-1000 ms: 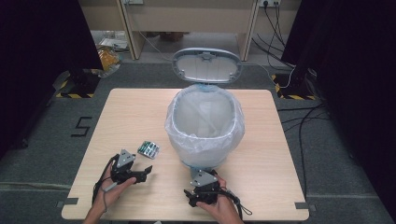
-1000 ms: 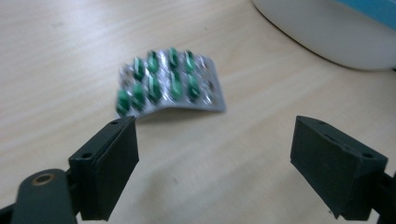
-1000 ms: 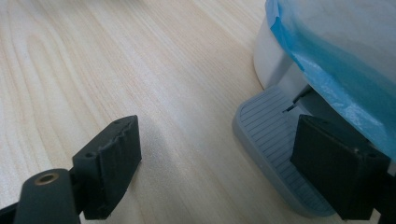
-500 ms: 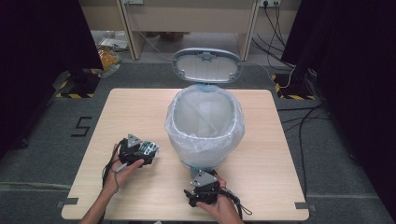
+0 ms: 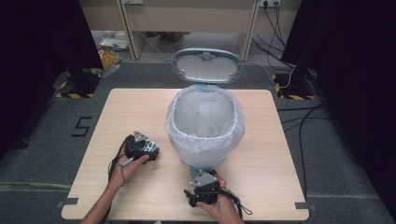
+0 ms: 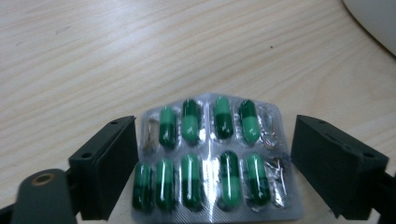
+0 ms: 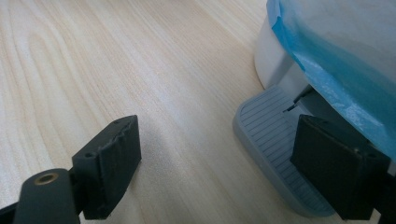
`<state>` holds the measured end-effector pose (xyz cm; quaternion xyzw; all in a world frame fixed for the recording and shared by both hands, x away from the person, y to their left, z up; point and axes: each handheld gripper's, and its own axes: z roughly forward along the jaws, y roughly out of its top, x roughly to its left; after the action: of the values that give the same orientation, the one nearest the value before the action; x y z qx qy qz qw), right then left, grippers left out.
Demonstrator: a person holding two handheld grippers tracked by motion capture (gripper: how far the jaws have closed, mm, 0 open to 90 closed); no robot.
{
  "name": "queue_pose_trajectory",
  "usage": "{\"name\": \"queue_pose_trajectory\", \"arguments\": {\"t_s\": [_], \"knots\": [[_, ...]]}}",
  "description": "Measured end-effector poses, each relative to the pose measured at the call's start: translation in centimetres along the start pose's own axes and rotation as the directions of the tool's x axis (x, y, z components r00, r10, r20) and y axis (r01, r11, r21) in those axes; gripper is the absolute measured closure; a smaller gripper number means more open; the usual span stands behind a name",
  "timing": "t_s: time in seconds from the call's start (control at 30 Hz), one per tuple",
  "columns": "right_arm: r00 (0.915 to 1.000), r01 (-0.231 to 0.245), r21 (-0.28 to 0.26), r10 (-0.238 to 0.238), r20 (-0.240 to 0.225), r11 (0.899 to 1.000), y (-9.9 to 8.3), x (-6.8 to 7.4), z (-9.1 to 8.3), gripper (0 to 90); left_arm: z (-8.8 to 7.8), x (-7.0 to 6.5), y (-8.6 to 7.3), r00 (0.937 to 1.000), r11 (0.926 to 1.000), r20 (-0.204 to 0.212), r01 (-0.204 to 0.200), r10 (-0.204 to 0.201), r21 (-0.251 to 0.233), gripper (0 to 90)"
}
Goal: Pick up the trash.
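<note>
We see a blister pack [image 6: 212, 161] of green capsules lying flat on the table [image 5: 280, 154], low center in the left gripper view: 2 rows, approx. 9 full pockets and 3 that look empty, though glare makes the count unsure. The left gripper [image 6: 212, 168] straddles it with jaws spread wide, 1 each side; the left jaw sits just beside the pack's edge, the right one stands apart, so nothing is clamped. The jaws have just been closing a little. In the high view the pack [image 5: 150, 147] shows left of center, at the left gripper [image 5: 147, 150], near the lined bin [image 5: 205, 126] w/ its lid [image 5: 207, 66] up. The right gripper [image 7: 217, 163], lower center, hangs released, its right jaw over the bin's grey pedal [image 7: 271, 140].
</note>
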<state>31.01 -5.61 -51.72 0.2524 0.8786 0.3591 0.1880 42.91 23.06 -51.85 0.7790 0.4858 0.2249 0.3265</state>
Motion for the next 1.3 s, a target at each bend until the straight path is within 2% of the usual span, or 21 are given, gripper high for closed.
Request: {"name": "queue_pose_trajectory", "arguments": {"t_s": [0.1,0.17,0.3,0.47,0.63,0.8,1.3], "knots": [[1.0,0.001,0.0,-0.001,-0.001,1.0,0.0,0.0,0.0,15.9,-0.3,0.1,-0.1,0.9998,1.0,0.017,-0.006,0.006,-0.007,19.5],[1.0,0.0,0.0,0.0,-0.001,1.0,0.0,0.0,0.0,15.9,-0.4,0.0,-0.1,0.9995,0.9998,0.026,-0.014,0.015,-0.01,27.0],[1.0,0.007,-0.004,-0.007,-0.003,1.0,0.0,-0.1,0.0,15.8,-0.5,0.0,-0.1,0.999,0.9993,0.029,-0.033,0.033,-0.015,31.8],[1.0,0.005,-0.004,-0.005,-0.003,1.0,0.0,-0.1,0.0,15.9,-1.0,0.1,0.1,0.9983,0.9991,0.051,-0.027,0.029,-0.032,32.9],[1.0,0.006,-0.004,-0.006,-0.004,1.0,0.0,-0.1,0.0,15.9,-2.3,0.2,0.8,0.9966,0.9977,0.081,-0.009,0.014,-0.068,33.2],[1.0,0.006,-0.004,-0.006,-0.004,1.0,0.0,-0.1,0.0,15.9,-3.6,0.4,1.3,0.9932,0.9964,0.117,0.014,-0.004,-0.083,33.2],[1.0,0.004,-0.002,-0.004,-0.004,1.0,0.0,0.0,0.0,15.9,-5.2,0.8,1.8,0.9923,0.9922,0.124,0.026,-0.01,-0.122,33.2]]}}
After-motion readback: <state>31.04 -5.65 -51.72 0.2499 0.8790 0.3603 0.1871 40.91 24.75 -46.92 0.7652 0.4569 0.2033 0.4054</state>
